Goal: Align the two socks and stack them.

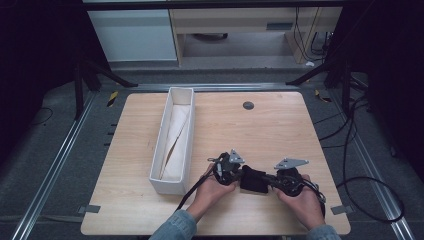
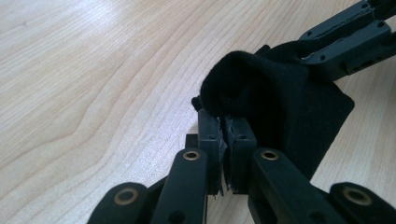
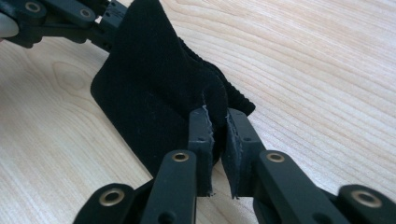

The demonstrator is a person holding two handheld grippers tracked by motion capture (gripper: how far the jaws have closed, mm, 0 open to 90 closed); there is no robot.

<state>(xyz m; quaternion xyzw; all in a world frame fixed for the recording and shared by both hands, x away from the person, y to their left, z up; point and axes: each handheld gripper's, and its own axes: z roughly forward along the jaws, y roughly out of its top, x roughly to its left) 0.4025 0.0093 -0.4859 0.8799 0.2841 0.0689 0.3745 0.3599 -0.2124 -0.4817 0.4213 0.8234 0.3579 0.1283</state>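
Black cloth: I hold it between both tongs at the near edge of the surface, its lower edge on the wood. My left tongs pinch one bunched corner, jaws pressed together on it; my right tongs nip the opposite edge. Both hands grip low, forearms entering from below, knuckles angled inward toward each other. A long white box stands to the left.

Wooden table | grey floor – metal rails | pale cabinet beyond – dim light
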